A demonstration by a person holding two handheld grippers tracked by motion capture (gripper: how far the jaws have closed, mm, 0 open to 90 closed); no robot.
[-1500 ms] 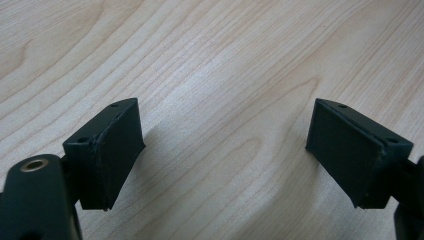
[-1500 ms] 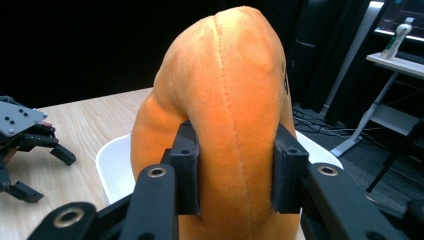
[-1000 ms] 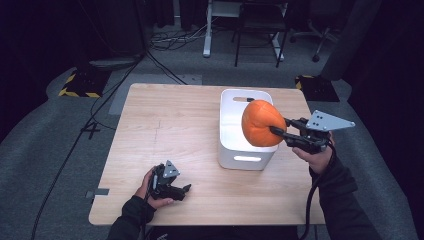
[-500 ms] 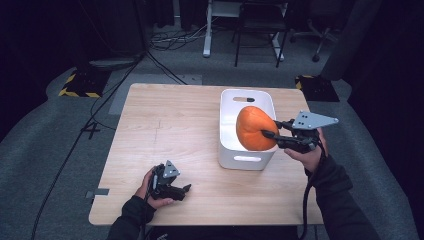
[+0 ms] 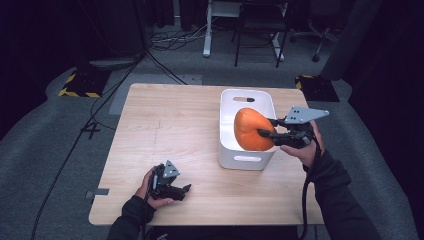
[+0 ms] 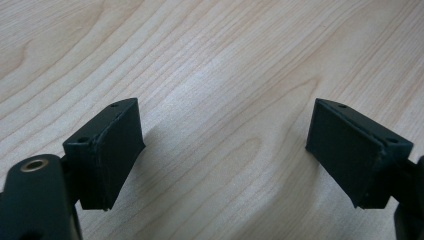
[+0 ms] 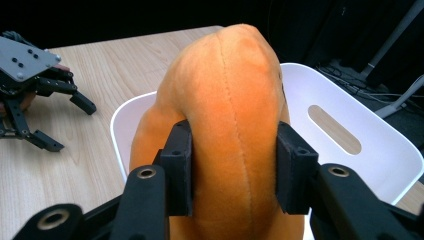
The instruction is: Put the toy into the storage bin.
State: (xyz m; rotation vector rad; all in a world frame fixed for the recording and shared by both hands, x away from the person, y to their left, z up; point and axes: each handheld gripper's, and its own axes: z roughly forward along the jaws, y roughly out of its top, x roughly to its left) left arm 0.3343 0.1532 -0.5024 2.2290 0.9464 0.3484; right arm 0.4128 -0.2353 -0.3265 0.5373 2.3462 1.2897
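Right between the fingers (image 7: 179, 170) of the right gripper (image 7: 235, 170) sits an orange plush pumpkin (image 7: 225, 115), its soft sides dented where the two black pads press in from either side. The jaws have just been opening a little, yet the pads still touch the plush and grip it. In the high view the plush pumpkin (image 5: 252, 129) is partly down inside a white bin (image 5: 247, 161), its top bulging above the rim, with the right gripper (image 5: 266, 128) reaching in level from the bin's right side. Beyond the fingertips the far wall of the bin shows a slot handle. Well apart, near the front left of the wooden table (image 5: 165, 125), the left gripper (image 5: 186, 190) lies low over the wood in the person's hand; its fingers (image 6: 107, 152) stand moderately apart with bare tabletop between them.
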